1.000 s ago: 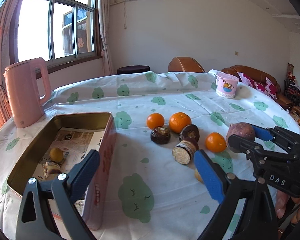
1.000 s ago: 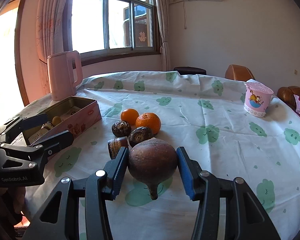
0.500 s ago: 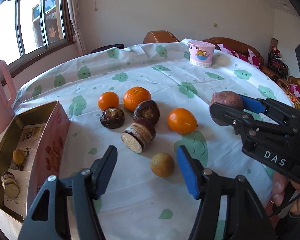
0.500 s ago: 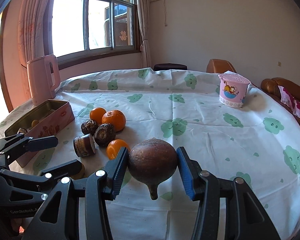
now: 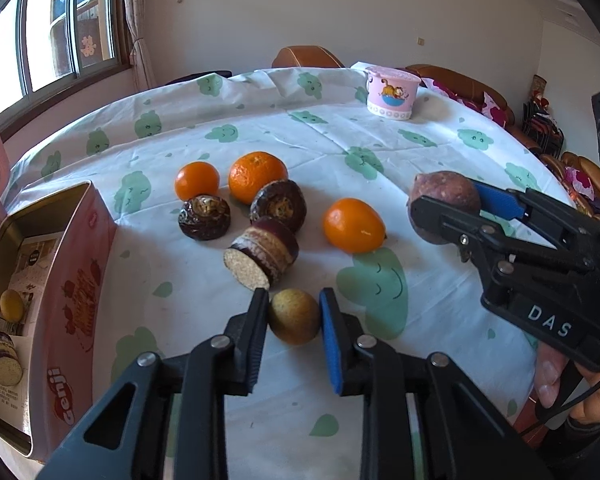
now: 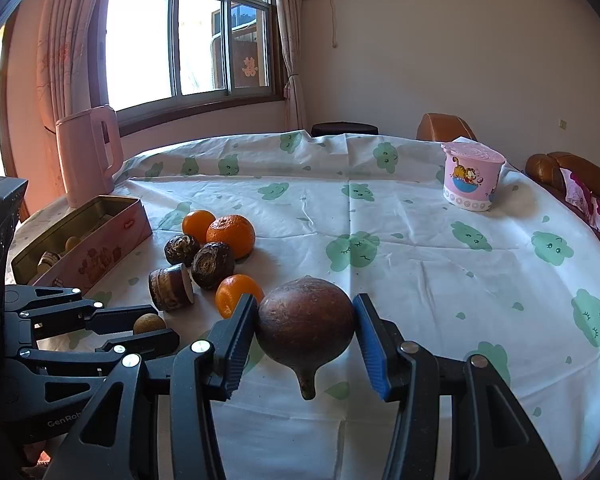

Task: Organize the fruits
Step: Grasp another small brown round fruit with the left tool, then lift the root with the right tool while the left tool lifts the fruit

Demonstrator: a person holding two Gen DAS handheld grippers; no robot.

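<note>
My left gripper [image 5: 294, 304] is shut on a small yellow-brown round fruit [image 5: 295, 316] that rests on the tablecloth near the front edge. Just beyond it lie a cut dark-skinned piece [image 5: 264, 252], two dark round fruits [image 5: 205, 216] and three oranges [image 5: 354, 225]. My right gripper [image 6: 306, 300] is shut on a large brown fruit [image 6: 304, 328] with a stub pointing down, held above the cloth. The same gripper [image 5: 446, 196] shows at the right of the left wrist view. The pink tin [image 5: 80, 280] at the left holds a small yellow fruit [image 5: 11, 304] and a cut piece [image 5: 2, 356].
A pink kettle [image 6: 88, 152] stands behind the tin by the window. A pink cartoon cup [image 6: 470, 176] sits at the far right of the round table. Brown chairs and a sofa ring the table's far side. A person's hand [image 5: 556, 376] grips the right tool.
My left gripper swung from above the tin to the right and down onto the small yellow-brown fruit, and its jaws closed on it. The right gripper kept still with the brown fruit.
</note>
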